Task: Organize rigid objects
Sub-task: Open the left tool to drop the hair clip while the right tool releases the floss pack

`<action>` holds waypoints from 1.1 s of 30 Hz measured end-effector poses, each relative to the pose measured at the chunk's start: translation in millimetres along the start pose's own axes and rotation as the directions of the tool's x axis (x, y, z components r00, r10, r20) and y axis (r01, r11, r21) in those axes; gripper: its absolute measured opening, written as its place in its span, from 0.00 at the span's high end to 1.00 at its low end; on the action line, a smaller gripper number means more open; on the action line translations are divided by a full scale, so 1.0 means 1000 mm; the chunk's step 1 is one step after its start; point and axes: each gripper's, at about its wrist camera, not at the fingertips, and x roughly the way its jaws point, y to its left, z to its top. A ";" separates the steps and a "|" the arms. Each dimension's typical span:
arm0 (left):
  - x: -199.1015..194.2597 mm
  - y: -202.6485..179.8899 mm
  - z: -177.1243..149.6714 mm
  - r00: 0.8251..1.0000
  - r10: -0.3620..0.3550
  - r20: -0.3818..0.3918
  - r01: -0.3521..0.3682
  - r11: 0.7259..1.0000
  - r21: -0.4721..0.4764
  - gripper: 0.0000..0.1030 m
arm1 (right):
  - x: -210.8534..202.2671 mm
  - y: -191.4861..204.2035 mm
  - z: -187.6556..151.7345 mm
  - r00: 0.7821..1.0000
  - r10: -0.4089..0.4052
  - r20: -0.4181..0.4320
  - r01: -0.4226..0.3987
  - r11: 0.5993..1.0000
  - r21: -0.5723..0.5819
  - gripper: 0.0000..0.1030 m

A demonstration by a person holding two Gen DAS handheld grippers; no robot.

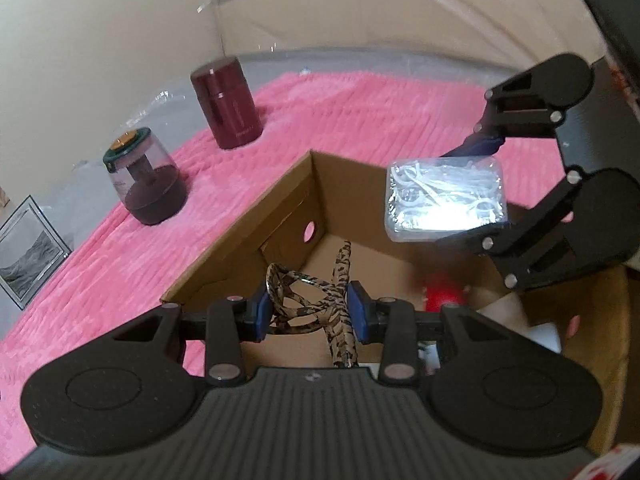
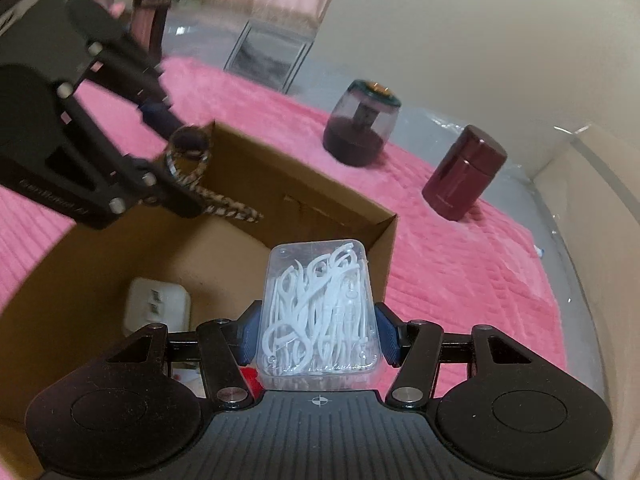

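Left claw (image 2: pixel 176 168), faint unreadable lettering

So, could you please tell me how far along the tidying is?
Done: a white item and a red one lie in the cardboard box. In hand: left gripper holds patterned glasses, right gripper a floss-pick case, both over the box. Left: maroon canister and domed jar on the pink blanket.

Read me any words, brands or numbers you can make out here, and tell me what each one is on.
Nothing reads cleanly.
Pale lettering on the left gripper body: too blurred to read.
Small print low on the maroon canister: too small to read.
Marks on the white item in the cardboard box: blurred.
The clear case of floss picks shows no text.
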 end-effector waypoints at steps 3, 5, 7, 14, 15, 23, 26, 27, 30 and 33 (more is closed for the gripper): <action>0.020 0.005 0.002 0.999 0.002 -0.045 -0.001 1.000 0.023 0.67 | 0.019 0.004 0.005 0.999 -0.002 -0.041 0.000 0.999 -0.048 0.47; 0.032 0.006 0.003 0.998 0.006 -0.066 -0.004 0.999 0.038 0.67 | 0.031 0.006 0.007 0.998 0.004 -0.061 -0.009 0.997 -0.071 0.47; 0.041 0.007 0.003 0.996 0.012 -0.085 -0.008 0.999 0.046 0.67 | 0.041 0.008 0.008 0.997 0.008 -0.078 -0.015 0.995 -0.094 0.47; 0.066 0.009 -0.005 0.990 0.028 -0.136 -0.018 0.997 0.072 0.67 | 0.070 0.013 0.012 0.991 0.037 -0.127 -0.053 0.991 -0.124 0.48; 0.068 0.009 -0.006 0.989 0.029 -0.143 -0.018 0.997 0.076 0.67 | 0.074 0.013 0.012 0.990 0.041 -0.133 -0.058 0.991 -0.122 0.48; 0.085 0.010 -0.011 0.982 0.042 -0.183 -0.025 0.995 0.094 0.67 | 0.102 0.011 0.014 0.979 0.074 -0.190 -0.086 0.995 -0.056 0.47; 0.088 0.009 -0.011 0.981 0.044 -0.186 -0.025 0.994 0.104 0.67 | 0.110 0.009 0.015 0.976 0.084 -0.203 -0.093 0.995 -0.033 0.47; 0.088 0.009 -0.010 0.982 0.046 -0.185 -0.026 0.994 0.105 0.67 | 0.111 0.011 0.015 0.974 0.084 -0.209 -0.093 0.995 -0.033 0.47; 0.089 0.008 -0.009 0.979 0.056 -0.195 -0.034 0.993 0.114 0.67 | 0.116 0.012 0.014 0.971 0.090 -0.219 -0.097 0.995 -0.019 0.47; 0.091 0.006 -0.008 0.976 0.063 -0.210 -0.036 0.991 0.129 0.67 | 0.120 0.012 0.014 0.969 0.100 -0.226 -0.105 0.994 -0.007 0.47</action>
